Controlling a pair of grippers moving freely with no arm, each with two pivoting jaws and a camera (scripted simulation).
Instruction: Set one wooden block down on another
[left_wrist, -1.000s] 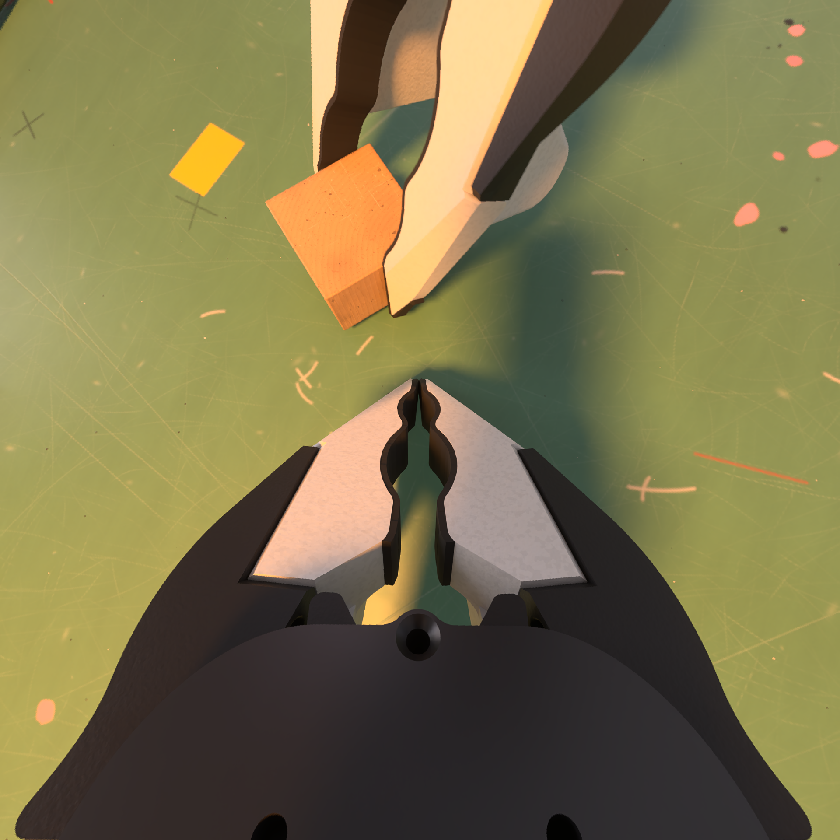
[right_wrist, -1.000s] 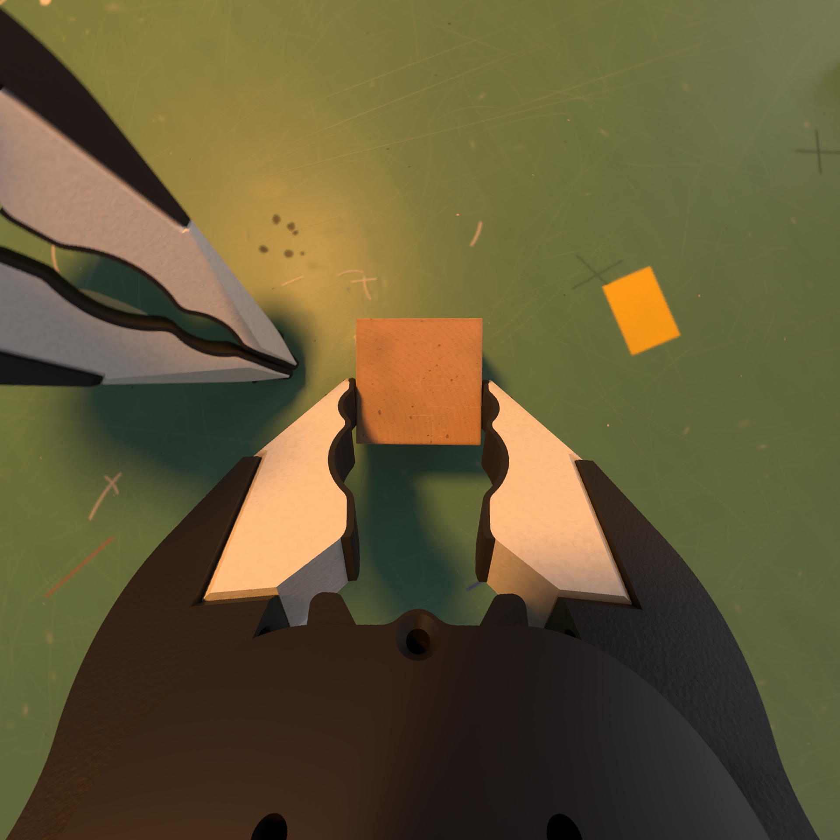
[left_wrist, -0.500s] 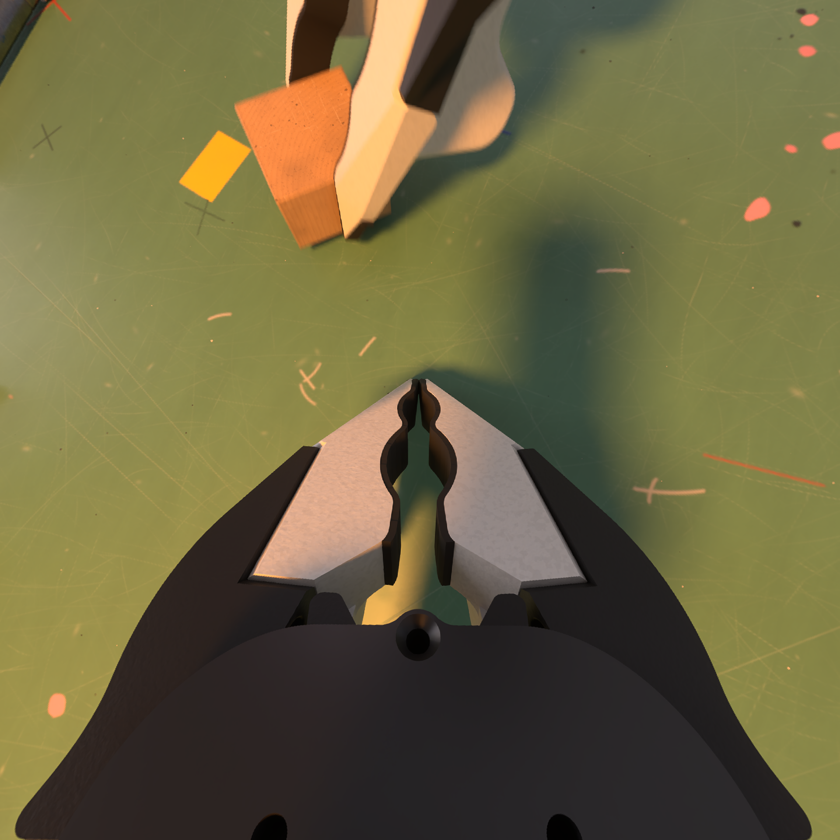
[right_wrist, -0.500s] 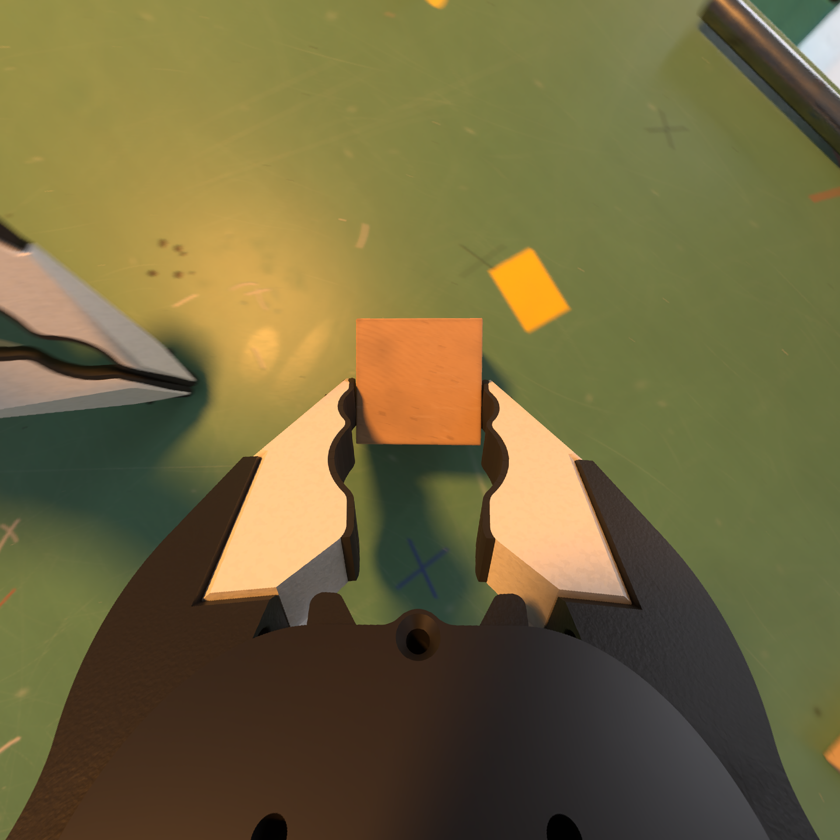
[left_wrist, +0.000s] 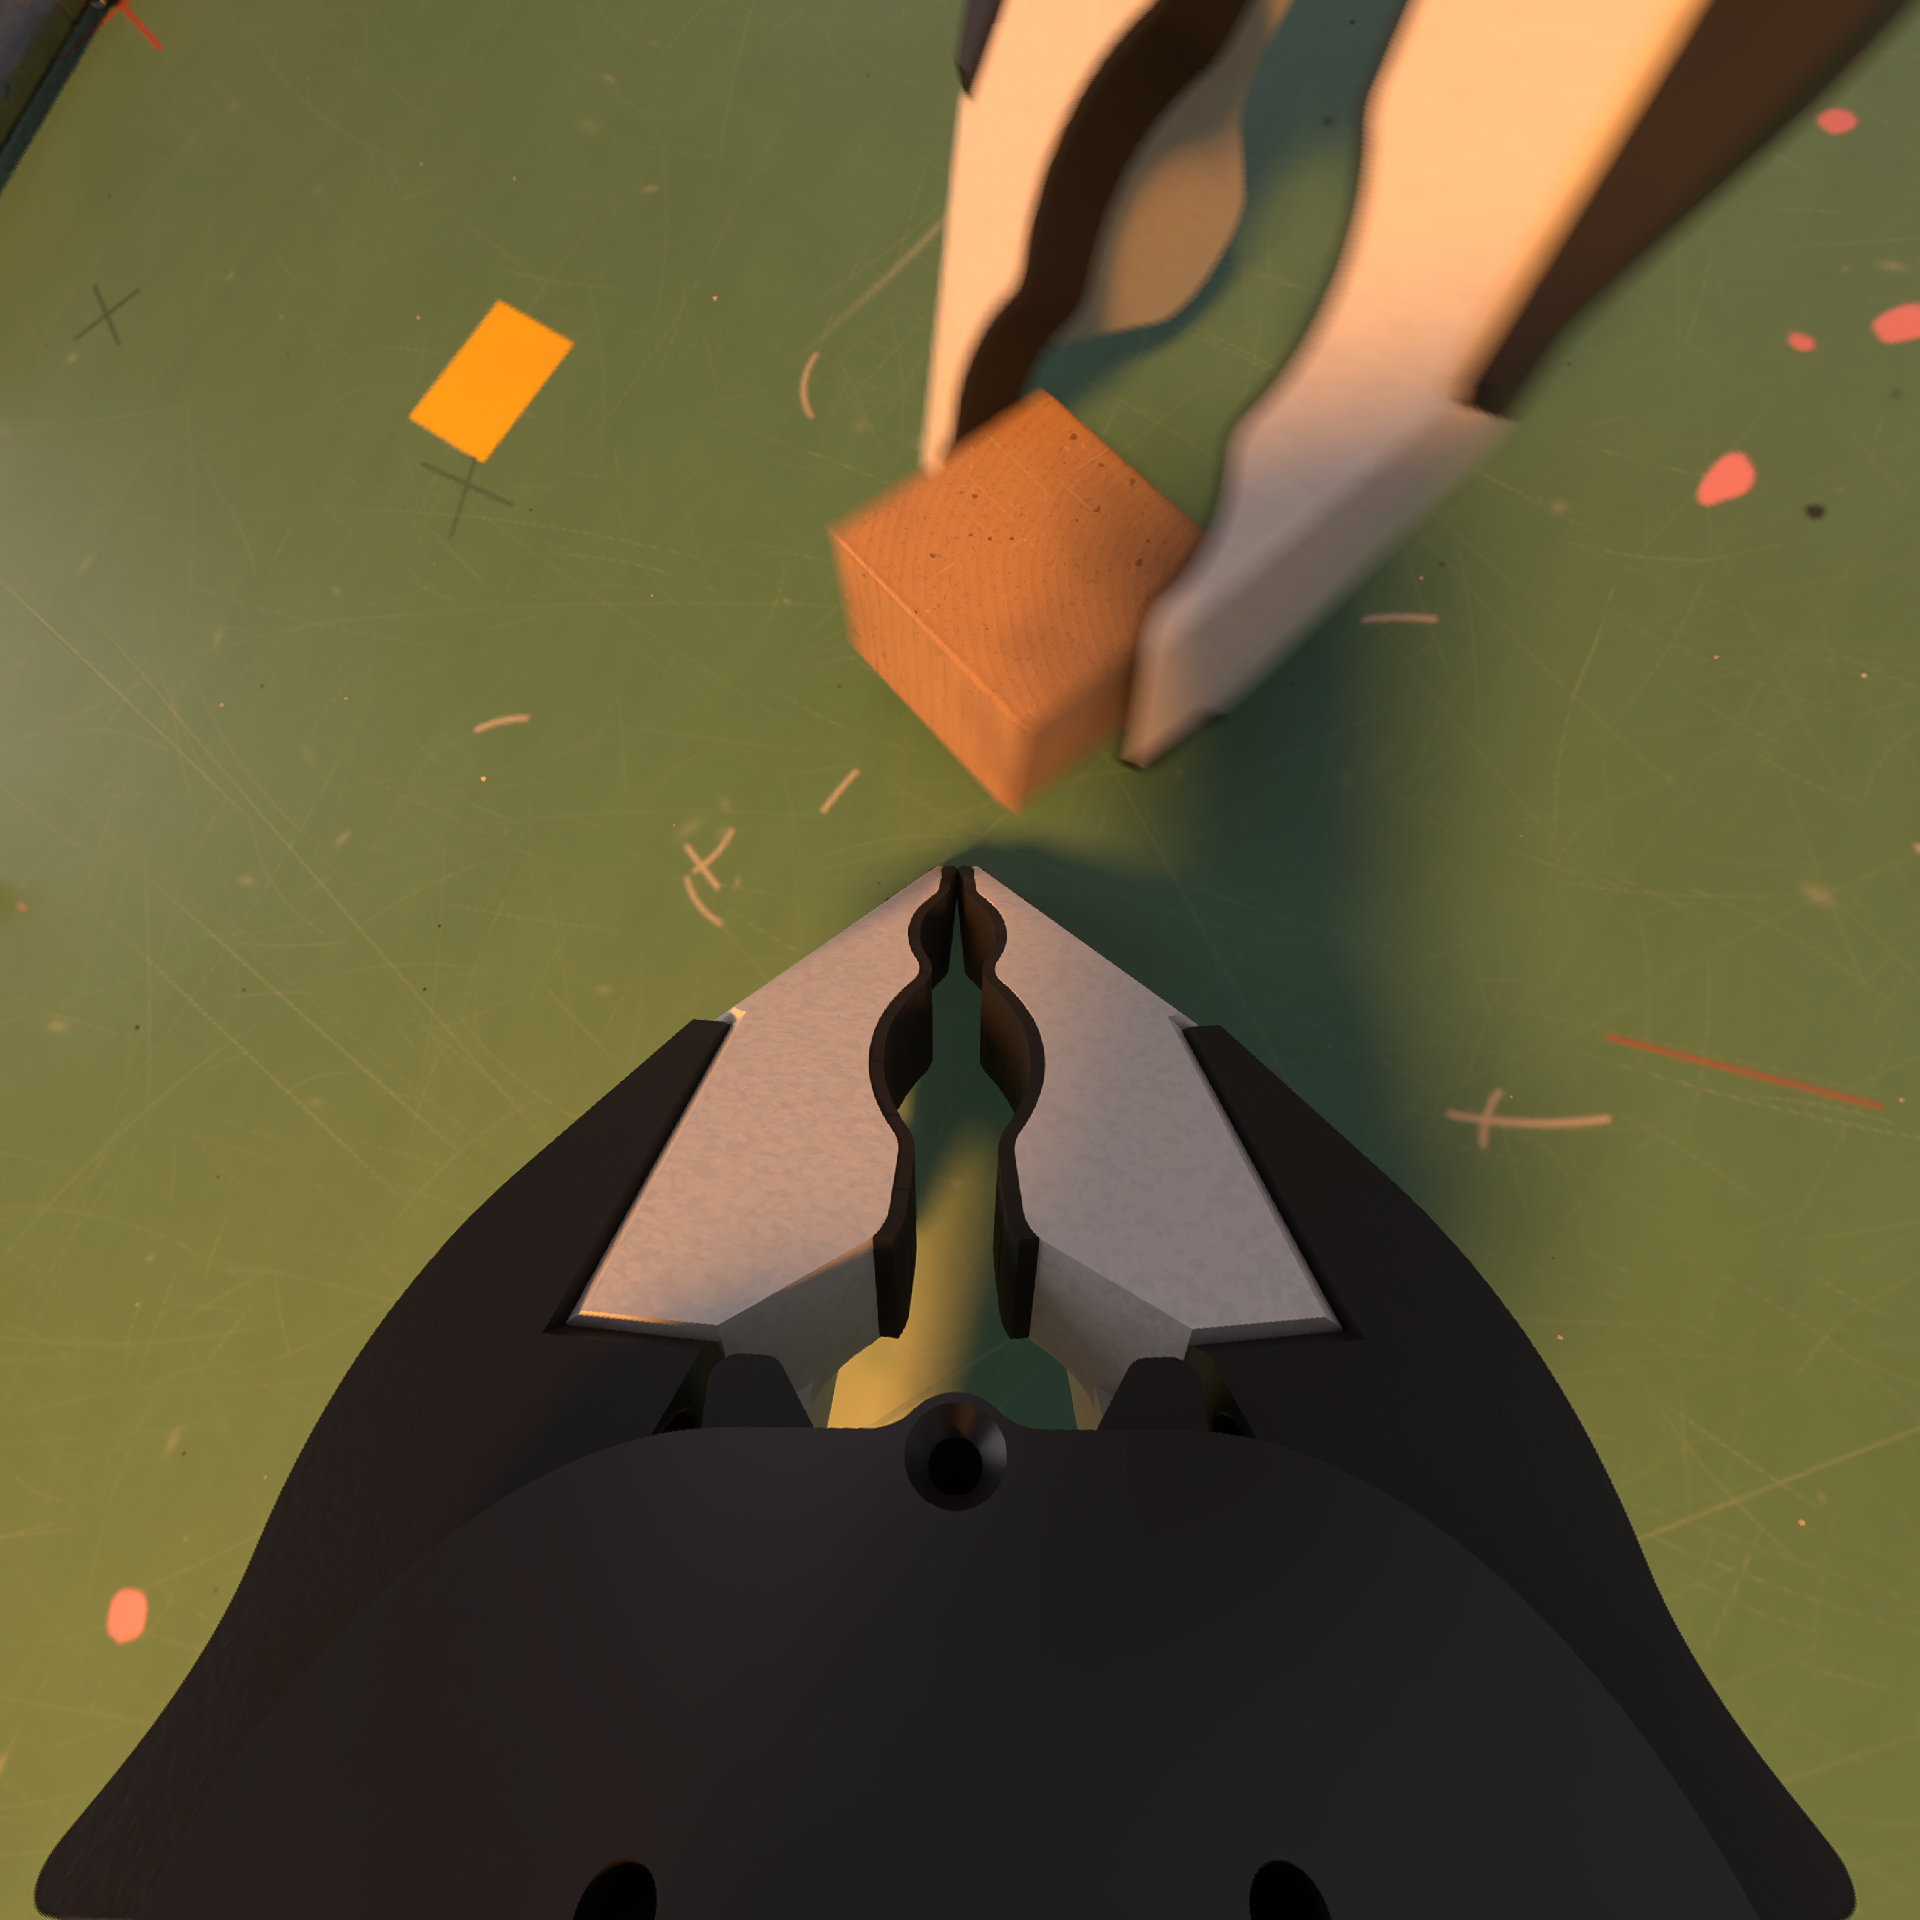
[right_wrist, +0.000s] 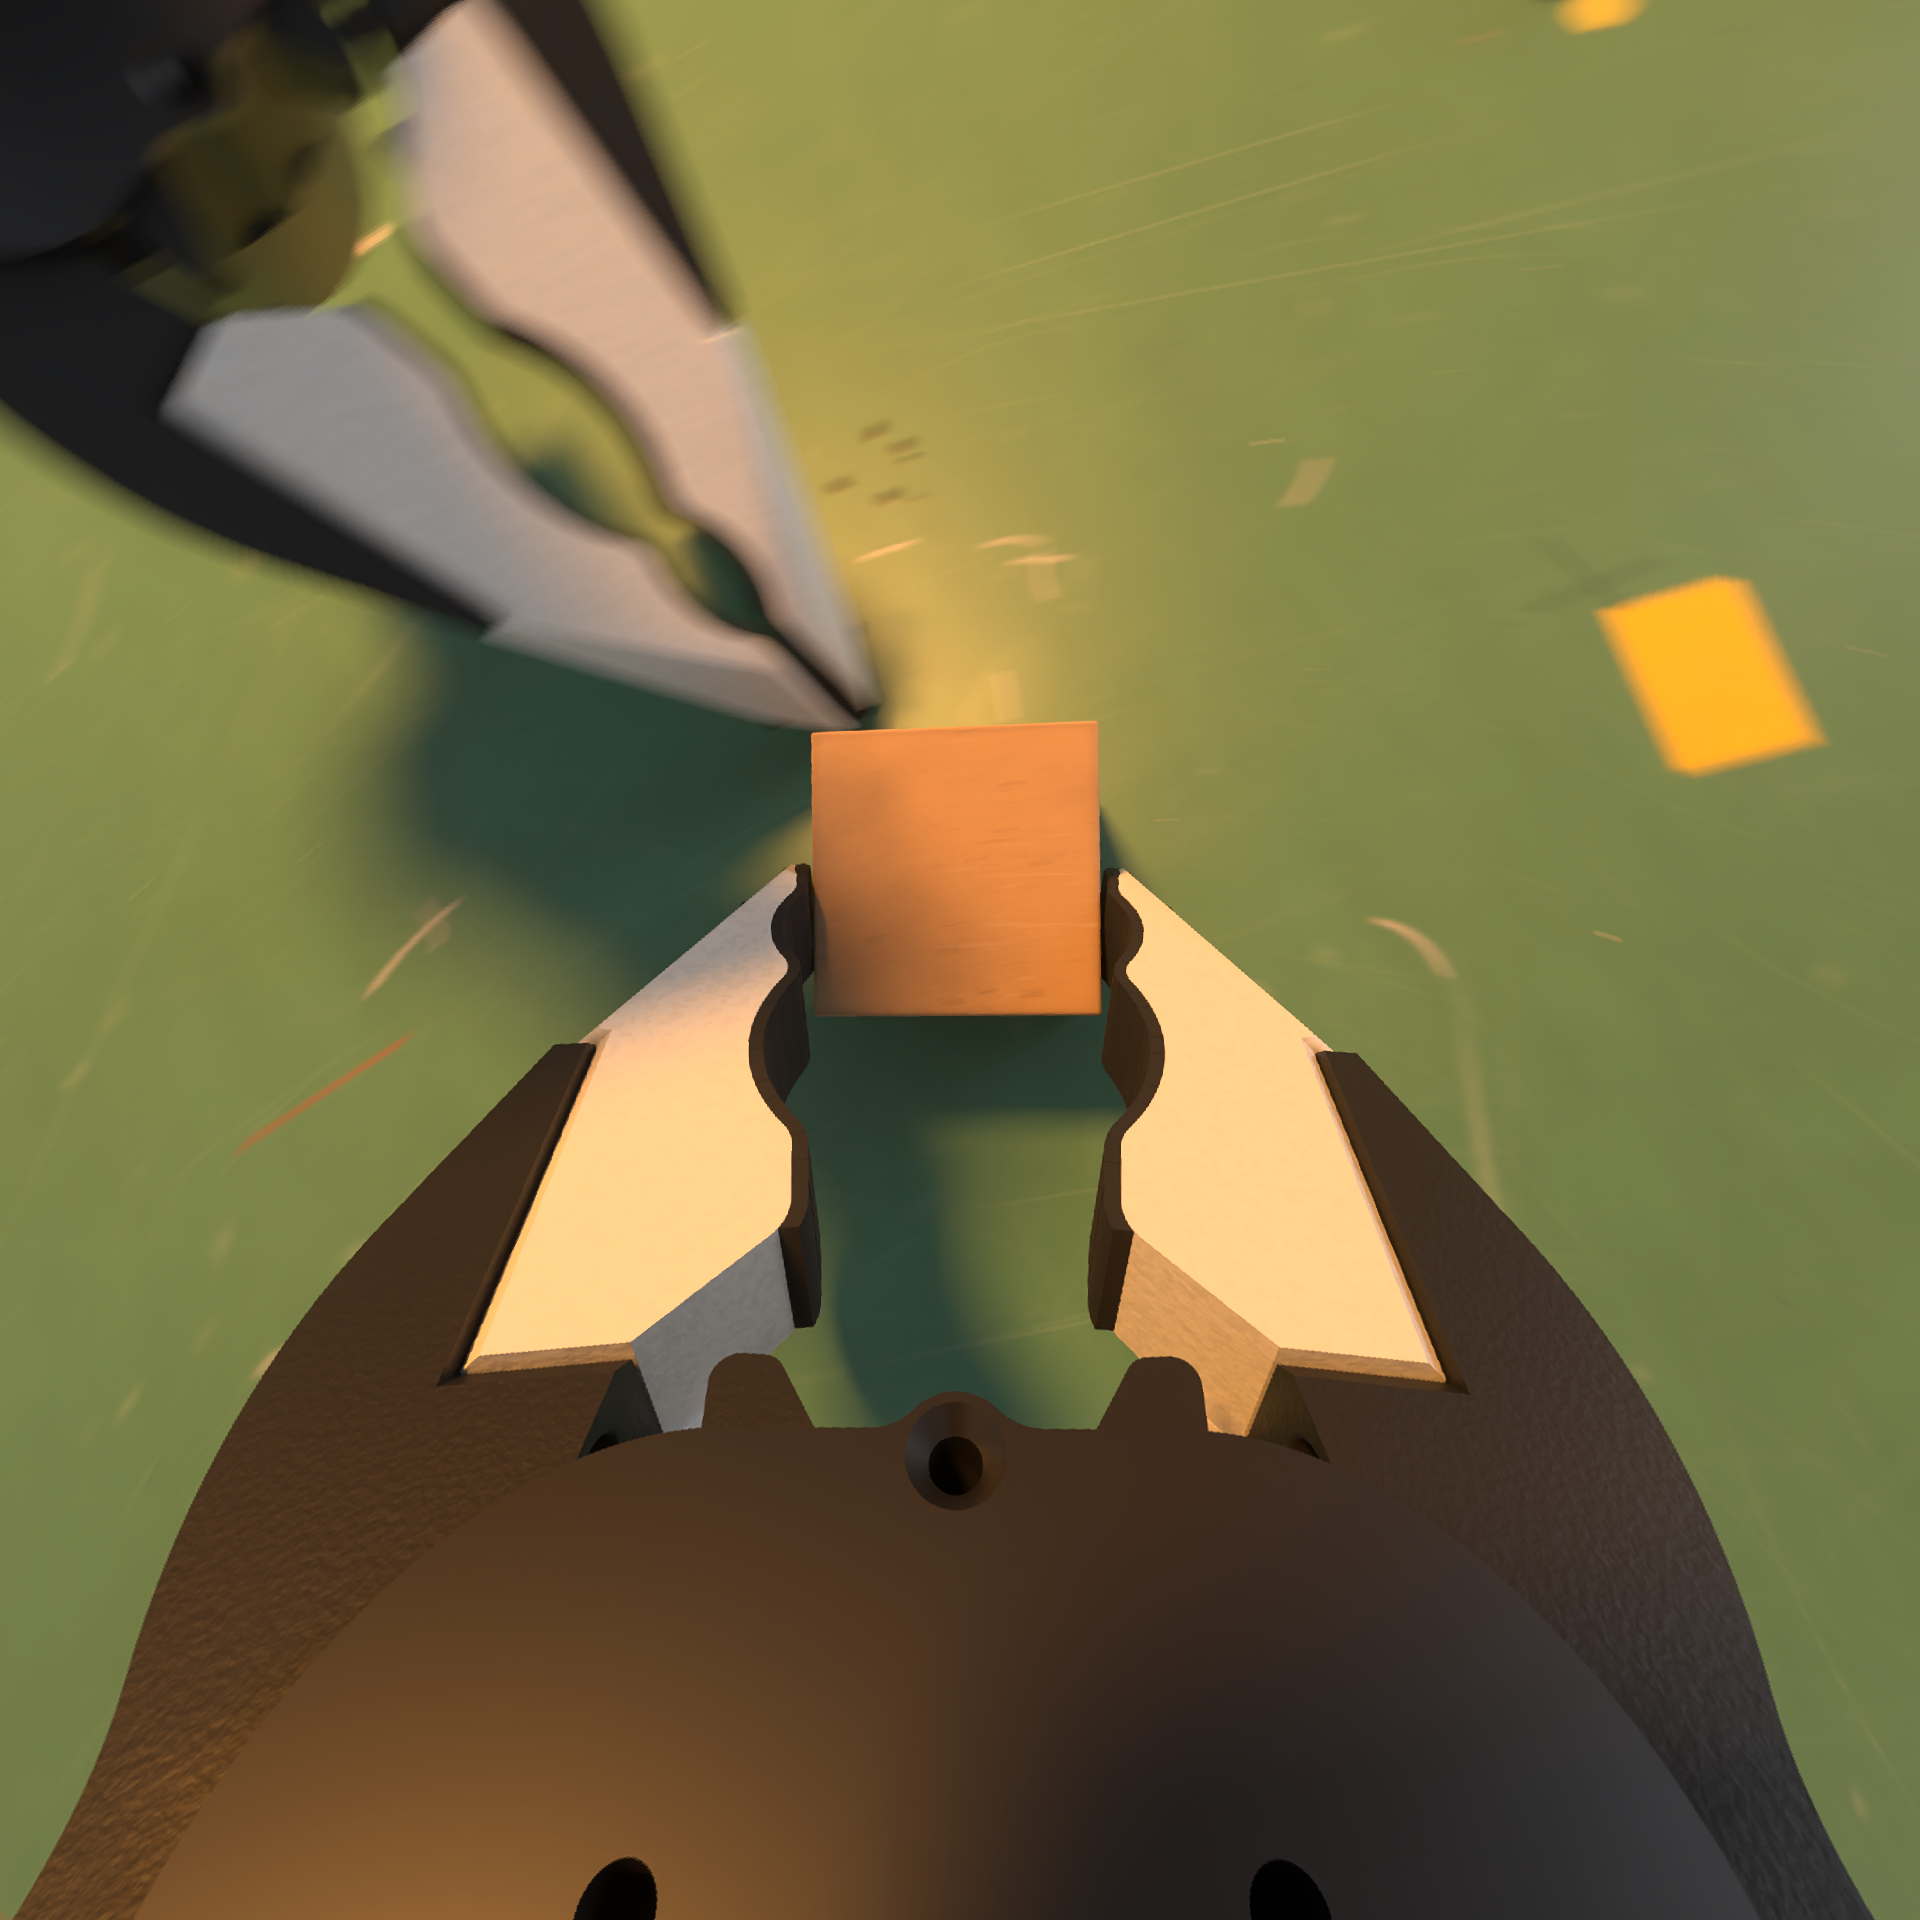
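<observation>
My right gripper (right_wrist: 956, 883) is shut on an orange-brown wooden block (right_wrist: 954, 868), held by its two sides above the green mat. The same block (left_wrist: 1003, 592) shows in the left wrist view, held between the right gripper's pale fingers (left_wrist: 1226, 613), just ahead of my left gripper (left_wrist: 958, 873). My left gripper is shut and empty, low over the mat. It also shows in the right wrist view (right_wrist: 852, 701), its tips close to the block's upper left corner. Only one block is in view.
A flat orange-yellow rectangle (left_wrist: 490, 379) lies on the scratched green mat (left_wrist: 312, 935), left of the block; it also shows in the right wrist view (right_wrist: 1709, 675). Pink paint spots (left_wrist: 1725, 478) dot the right. A dark table edge (left_wrist: 31, 114) runs at the far upper left.
My right gripper has swung back with the block, from far upper left to close in front of my left gripper's tips. The left gripper has stayed shut and nearly still.
</observation>
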